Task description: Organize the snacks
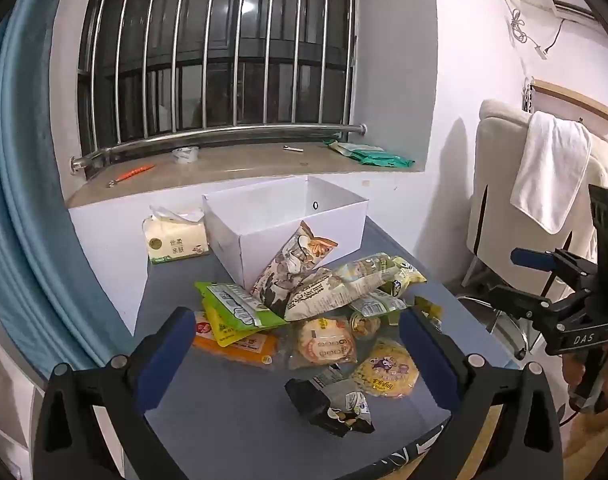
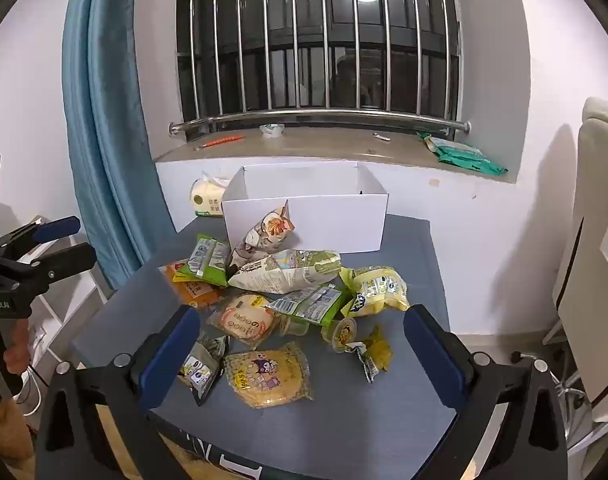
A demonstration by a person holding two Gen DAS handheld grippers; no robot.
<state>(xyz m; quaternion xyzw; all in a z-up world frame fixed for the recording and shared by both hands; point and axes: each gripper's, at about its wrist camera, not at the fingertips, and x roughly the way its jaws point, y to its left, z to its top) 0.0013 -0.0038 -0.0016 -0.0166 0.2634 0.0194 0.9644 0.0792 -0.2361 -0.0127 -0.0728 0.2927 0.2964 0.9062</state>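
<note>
A pile of snack packets lies on the grey table (image 1: 224,420) in front of an empty white box (image 1: 280,216) (image 2: 323,224). A patterned chip bag (image 1: 292,264) leans on the box. Nearest me are a black packet (image 1: 331,400) (image 2: 202,366) and a round yellow cake (image 1: 385,368) (image 2: 268,374). My left gripper (image 1: 300,344) is open and empty above the table's near edge. My right gripper (image 2: 304,348) is open and empty too, above the yellow cake. Each gripper shows at the edge of the other view, the right (image 1: 519,280) and the left (image 2: 70,240).
A tissue pack (image 1: 176,240) stands left of the box against the wall. A blue curtain (image 2: 104,120) hangs left. The window sill (image 1: 244,164) holds tape, an orange tool and green packets (image 1: 371,154). A chair with a white towel (image 1: 551,168) stands right.
</note>
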